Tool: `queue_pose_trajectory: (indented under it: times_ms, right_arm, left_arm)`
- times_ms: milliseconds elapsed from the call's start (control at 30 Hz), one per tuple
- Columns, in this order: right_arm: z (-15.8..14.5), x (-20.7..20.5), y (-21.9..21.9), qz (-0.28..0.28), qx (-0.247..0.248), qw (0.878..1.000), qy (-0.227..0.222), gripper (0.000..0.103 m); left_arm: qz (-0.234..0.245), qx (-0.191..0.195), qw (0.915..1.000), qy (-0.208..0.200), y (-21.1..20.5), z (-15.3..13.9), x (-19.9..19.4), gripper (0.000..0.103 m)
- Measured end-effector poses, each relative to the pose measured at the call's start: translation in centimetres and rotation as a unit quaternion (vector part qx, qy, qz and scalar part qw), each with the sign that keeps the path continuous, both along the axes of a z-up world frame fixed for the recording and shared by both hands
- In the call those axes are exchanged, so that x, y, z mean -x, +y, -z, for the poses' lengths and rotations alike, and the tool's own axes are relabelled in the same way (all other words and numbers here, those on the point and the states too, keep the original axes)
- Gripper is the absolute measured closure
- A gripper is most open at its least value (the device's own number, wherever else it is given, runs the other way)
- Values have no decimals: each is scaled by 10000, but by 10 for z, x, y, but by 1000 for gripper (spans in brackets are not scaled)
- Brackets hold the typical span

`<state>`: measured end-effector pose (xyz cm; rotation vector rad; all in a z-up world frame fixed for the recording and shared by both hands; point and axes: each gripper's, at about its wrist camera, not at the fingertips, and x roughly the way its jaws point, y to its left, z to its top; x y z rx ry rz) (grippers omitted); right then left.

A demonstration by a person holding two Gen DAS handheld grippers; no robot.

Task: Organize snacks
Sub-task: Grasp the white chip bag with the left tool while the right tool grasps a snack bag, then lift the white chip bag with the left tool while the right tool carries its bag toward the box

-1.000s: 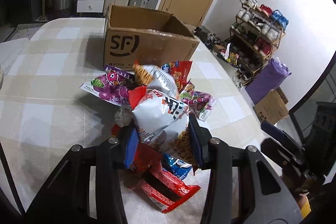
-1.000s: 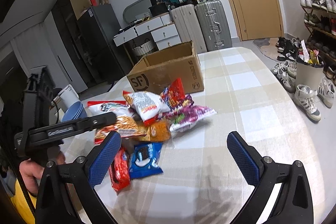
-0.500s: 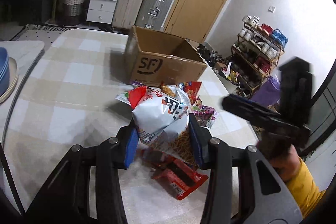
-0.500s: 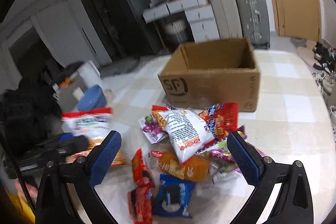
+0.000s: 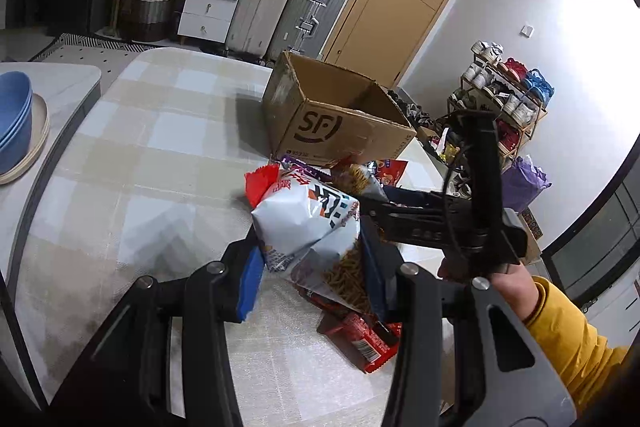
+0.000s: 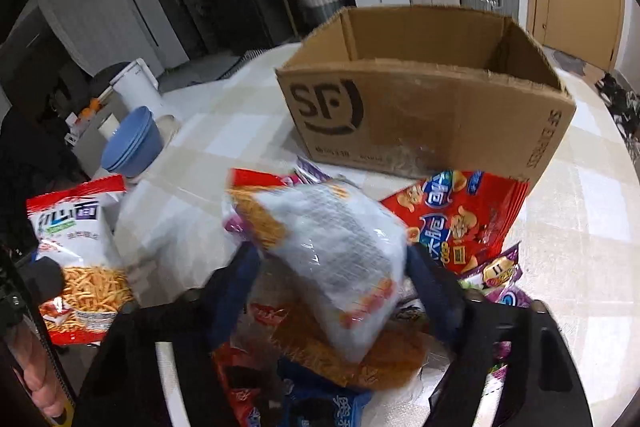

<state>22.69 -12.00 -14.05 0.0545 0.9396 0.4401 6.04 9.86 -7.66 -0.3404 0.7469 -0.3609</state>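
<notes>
My left gripper (image 5: 310,275) is shut on a white and red noodle-snack bag (image 5: 310,223) and holds it above the table; the same bag shows at the left of the right wrist view (image 6: 76,251). My right gripper (image 6: 332,287) has closed on a second white snack bag (image 6: 340,259) on top of the snack pile; the view is blurred. An open SF cardboard box (image 6: 424,115) stands behind the pile and looks empty; it also shows in the left wrist view (image 5: 340,119). A red snack bag (image 6: 464,215) lies beside the box.
Purple packets (image 6: 496,279), an orange bag (image 6: 380,359) and red packets (image 5: 360,339) lie in the pile on the checked tablecloth (image 5: 140,155). Stacked blue bowls (image 6: 132,143) sit on a side table at the left. Suitcases, drawers and a shoe rack stand behind.
My left gripper has lifted its noodle bag higher. My right gripper moved in over the pile and closed from wide open onto the white bag.
</notes>
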Motion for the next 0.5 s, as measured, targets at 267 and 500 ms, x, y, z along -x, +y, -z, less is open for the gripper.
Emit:
queue_pose_trajectory:
  times_ms: [267, 500]
  right_arm:
    - [3, 3, -17, 29, -279, 9996, -32, 52]
    - [-6, 17, -24, -30, -581, 9982, -154, 55]
  left_arm:
    - [19, -13, 10000, 57, -3, 6, -8, 63]
    - [45, -50, 9999, 103, -9, 8, -11, 63]
